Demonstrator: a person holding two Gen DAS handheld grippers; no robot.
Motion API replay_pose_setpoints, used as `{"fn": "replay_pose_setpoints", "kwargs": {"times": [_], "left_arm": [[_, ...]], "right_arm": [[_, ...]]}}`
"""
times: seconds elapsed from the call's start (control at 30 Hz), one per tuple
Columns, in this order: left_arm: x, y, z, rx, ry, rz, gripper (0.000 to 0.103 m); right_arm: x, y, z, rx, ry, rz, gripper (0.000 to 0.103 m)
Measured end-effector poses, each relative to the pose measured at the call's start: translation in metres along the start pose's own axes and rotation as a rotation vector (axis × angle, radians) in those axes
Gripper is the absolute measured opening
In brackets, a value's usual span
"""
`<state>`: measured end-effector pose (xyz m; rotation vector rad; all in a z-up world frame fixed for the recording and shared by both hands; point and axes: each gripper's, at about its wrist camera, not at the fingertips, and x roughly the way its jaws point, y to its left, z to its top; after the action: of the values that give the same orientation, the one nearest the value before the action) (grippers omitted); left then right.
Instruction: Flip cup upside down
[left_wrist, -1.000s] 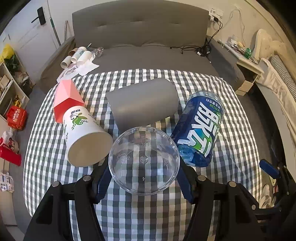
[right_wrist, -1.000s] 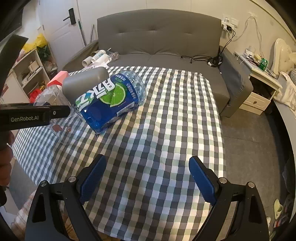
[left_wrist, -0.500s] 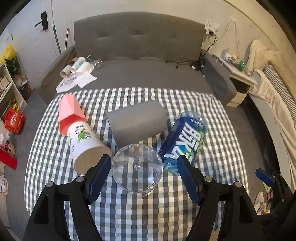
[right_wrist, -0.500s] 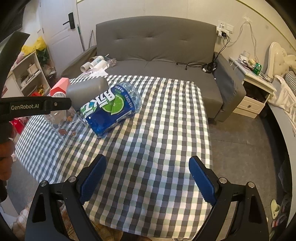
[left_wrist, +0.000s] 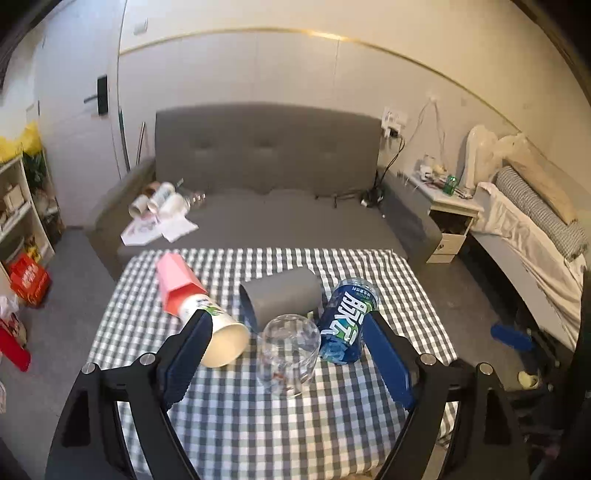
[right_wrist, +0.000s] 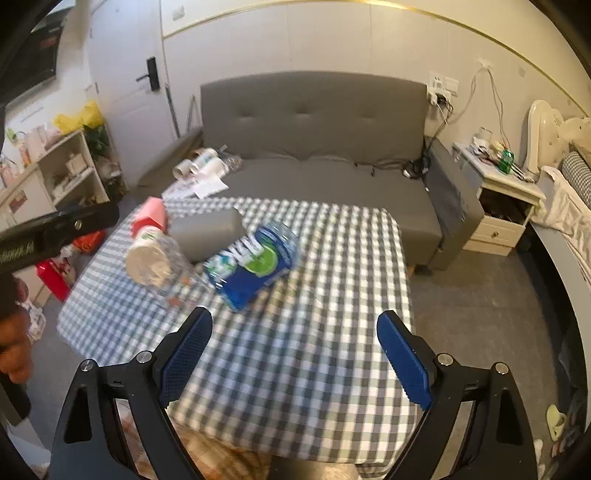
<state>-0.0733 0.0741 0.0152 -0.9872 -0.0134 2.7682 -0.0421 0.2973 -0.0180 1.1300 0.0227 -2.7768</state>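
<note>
A clear plastic cup (left_wrist: 289, 353) stands upside down on the checked tablecloth (left_wrist: 258, 417), rim down, between a white paper cup (left_wrist: 218, 338) and a blue drink cup (left_wrist: 349, 319). My left gripper (left_wrist: 288, 360) is open, its blue pads wide apart on either side of the clear cup and drawn back from it. The clear cup also shows in the right wrist view (right_wrist: 173, 273). My right gripper (right_wrist: 295, 354) is open and empty over the near right part of the table.
A grey cup (left_wrist: 280, 295) lies on its side behind the clear cup, and a pink carton (left_wrist: 175, 284) lies at the left. A grey sofa (left_wrist: 266, 177) stands behind the table, a shelf (left_wrist: 18, 206) at the left, a nightstand (left_wrist: 450, 218) and a bed (left_wrist: 532, 236) at the right.
My left gripper opened, let go of the clear cup and pulled back and up. The cup now stands alone on the cloth. My right gripper also drew back.
</note>
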Motion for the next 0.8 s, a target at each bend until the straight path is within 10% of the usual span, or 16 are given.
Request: {"fn": "replay_pose_setpoints", "kwargs": {"times": [0.8], "left_arm": [[-0.083, 0.035, -0.092, 0.013, -0.176, 0.130, 0.103]], "right_arm": [[-0.061, 0.060, -0.056, 0.009, -0.240, -0.071, 0.103]]}}
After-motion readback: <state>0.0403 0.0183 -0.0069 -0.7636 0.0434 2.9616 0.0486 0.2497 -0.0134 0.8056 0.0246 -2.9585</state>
